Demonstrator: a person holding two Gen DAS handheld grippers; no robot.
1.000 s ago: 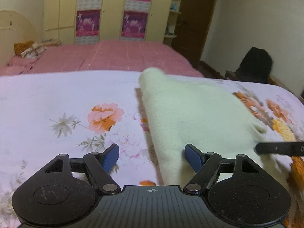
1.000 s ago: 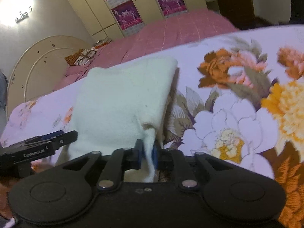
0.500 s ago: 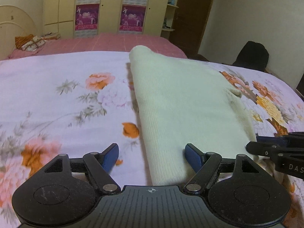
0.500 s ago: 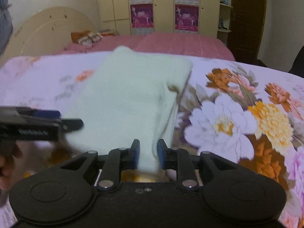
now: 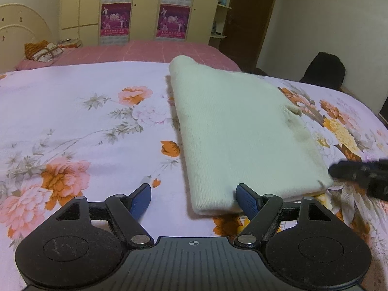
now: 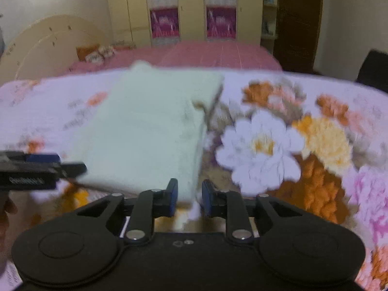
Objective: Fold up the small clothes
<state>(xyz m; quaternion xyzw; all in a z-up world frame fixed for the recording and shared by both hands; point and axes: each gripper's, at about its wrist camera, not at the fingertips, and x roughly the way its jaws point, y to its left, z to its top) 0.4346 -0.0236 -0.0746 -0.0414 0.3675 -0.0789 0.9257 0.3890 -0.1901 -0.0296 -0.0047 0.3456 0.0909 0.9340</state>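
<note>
Nearest, the left gripper [image 5: 192,197] stood wide, empty, its right pad at the cloth's near edge. The right gripper [image 6: 189,197] was parted narrowly, gripping nothing; the cloth's near corner lay just beyond the gap. Both hovered over a floral bedsheet [image 5: 72,126]. The cream folded garment [image 5: 240,133] lay flat on it, from 6 o'clock toward 12, a small notch on its right edge. Beyond lay a pink bed [image 5: 145,51], then a wardrobe [image 5: 145,7] with magenta posters at 12 o'clock. The left view was sharp and caught a dark chair [image 5: 323,69] at 2 o'clock; the right view was blurred and showed a curved headboard [image 6: 48,46] at 10 o'clock.
</note>
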